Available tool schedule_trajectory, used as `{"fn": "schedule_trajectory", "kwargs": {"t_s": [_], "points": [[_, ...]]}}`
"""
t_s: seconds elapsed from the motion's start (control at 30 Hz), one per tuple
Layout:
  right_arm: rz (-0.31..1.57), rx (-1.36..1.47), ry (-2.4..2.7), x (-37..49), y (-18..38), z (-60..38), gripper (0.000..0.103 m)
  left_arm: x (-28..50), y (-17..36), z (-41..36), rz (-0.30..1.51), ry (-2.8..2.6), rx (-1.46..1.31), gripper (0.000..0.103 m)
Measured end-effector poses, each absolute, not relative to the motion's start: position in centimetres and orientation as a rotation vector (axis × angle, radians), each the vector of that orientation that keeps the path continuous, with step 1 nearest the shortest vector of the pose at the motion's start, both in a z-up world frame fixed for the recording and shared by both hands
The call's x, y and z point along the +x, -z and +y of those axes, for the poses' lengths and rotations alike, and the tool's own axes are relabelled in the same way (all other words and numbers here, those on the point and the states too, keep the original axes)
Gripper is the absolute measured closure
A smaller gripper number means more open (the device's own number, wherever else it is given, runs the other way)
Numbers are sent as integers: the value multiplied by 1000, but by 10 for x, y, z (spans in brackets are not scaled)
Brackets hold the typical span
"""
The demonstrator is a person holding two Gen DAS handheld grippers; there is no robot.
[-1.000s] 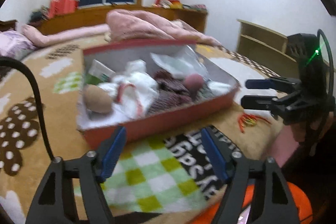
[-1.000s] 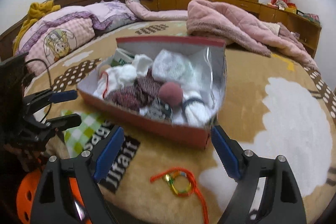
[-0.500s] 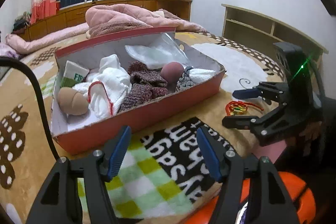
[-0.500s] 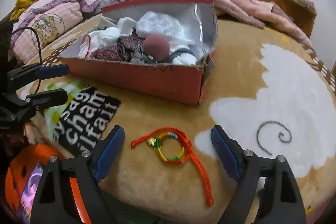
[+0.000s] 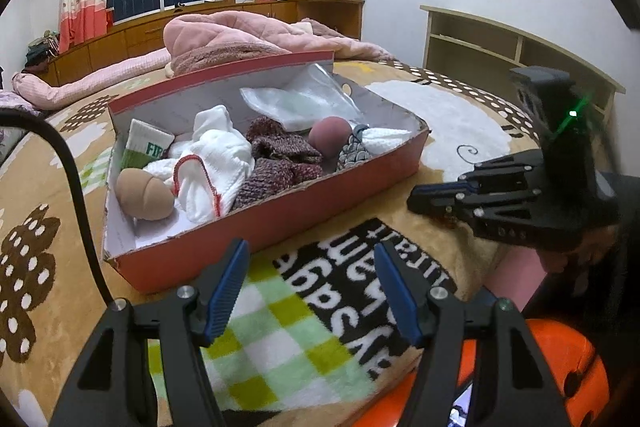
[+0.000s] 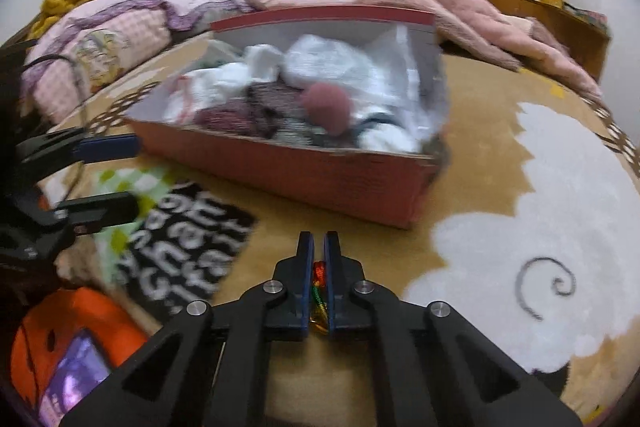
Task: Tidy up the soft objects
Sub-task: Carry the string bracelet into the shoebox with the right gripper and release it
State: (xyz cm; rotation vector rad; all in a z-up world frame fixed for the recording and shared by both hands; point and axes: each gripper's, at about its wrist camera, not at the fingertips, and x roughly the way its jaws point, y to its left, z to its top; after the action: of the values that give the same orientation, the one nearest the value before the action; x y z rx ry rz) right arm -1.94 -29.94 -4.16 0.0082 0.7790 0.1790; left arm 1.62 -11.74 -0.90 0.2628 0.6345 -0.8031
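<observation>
A red cardboard box sits on the bed and holds white socks, maroon knit pieces, a pink ball, a tan ball and a clear plastic bag. The box also shows in the right wrist view. My right gripper is shut on a red and multicoloured string bracelet, held in front of the box's near wall. It shows at the right of the left wrist view. My left gripper is open and empty, just before the box.
A checked green cloth with black-and-white lettering lies under my left gripper. A pink blanket and pillows lie behind the box. An orange object sits at the bed's near edge. Wooden shelves stand at the right.
My right gripper has dropped onto the string bracelet and shut on it. The left gripper has stayed open and shifted only slightly before the box.
</observation>
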Motion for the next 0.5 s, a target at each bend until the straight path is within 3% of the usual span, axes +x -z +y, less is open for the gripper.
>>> {"fn": "schedule_trajectory", "kwargs": {"t_s": [0.5], "points": [[715,-19,-368,-6,18,-223,97,16,28,-92,687,718,302,33]]}}
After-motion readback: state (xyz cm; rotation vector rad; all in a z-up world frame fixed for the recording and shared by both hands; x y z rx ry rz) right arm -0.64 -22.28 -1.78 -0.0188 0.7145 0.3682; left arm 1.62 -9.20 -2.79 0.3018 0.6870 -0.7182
